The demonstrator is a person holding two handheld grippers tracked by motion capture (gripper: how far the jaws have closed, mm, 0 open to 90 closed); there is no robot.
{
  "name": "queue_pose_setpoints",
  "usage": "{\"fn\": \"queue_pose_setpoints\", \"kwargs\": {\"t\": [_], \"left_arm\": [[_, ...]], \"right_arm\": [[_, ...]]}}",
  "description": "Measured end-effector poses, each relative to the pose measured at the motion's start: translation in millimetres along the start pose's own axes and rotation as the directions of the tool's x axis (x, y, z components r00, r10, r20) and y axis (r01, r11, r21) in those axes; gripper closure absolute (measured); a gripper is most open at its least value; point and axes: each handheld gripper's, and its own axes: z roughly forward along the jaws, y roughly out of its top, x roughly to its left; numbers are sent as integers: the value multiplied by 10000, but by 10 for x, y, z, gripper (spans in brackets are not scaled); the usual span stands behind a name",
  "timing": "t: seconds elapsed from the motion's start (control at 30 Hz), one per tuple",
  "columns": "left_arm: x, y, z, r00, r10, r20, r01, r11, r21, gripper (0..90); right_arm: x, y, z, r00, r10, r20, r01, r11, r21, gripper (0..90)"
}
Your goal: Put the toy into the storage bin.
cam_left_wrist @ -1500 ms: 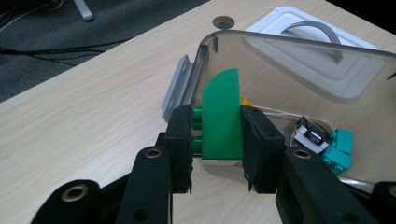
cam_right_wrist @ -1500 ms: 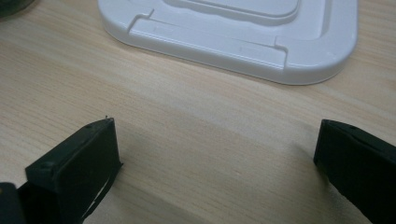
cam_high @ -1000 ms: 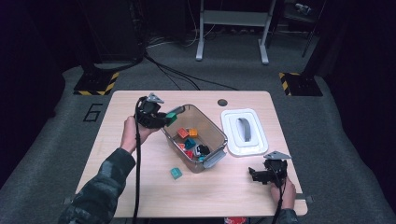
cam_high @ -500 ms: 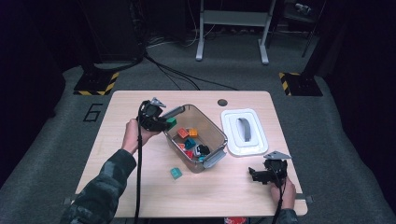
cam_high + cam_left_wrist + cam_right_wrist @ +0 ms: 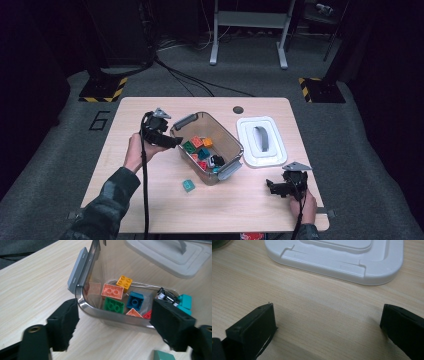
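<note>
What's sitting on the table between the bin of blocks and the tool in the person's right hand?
Nothing: in the high view, only bare wood separates the bin from the right tool. The white lid lies off to the side.

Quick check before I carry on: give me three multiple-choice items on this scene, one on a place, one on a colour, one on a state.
1. Where is the white lid?
A. on the bin
B. on the table right of the bin
C. in the right gripper

2. What colour is the block lying outside the bin?
A. teal
B. yellow
C. red

3. How is the left gripper?
A. shut on a block
B. shut, holding nothing
C. open

Answers: 1 B, the lid lies flat on the table beside the bin. 2 A, it shows teal in the high view. 3 C, its jaws stand wide apart by the bin's corner.
</note>
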Motion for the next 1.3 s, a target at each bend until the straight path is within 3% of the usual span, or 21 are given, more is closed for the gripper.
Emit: {"fn": "queue_pose_setpoints", "kwargs": {"t": [0.23,0.47,0.8,0.93,1.07,1.3], "left_arm": [[-78,-261,-217,9999,82,-122,-87,9992,-379,71],[-190,-563,-220,9998,153,-123,-159,9988,-462,21],[-421,-965,126,9989,46,462,-37,9998,-191,0],[-534,-1067,276,9980,-100,630,111,9998,-165,0],[-622,-1126,392,9974,42,726,-43,10000,15,4],[-729,-1190,533,9935,427,1056,-433,9991,40,163]], "right_arm": [[1,0,0,10000,3,4,-3,10000,-2,0],[0,0,0,10000,4,3,-4,10000,-2,0],[3,-1,0,10000,15,23,-15,10000,-11,0],[3,-1,0,10000,20,23,-20,10000,-11,0],[2,-1,0,10000,14,23,-14,10000,-11,0],[3,-1,0,10000,23,23,-23,10000,-12,0]]}}
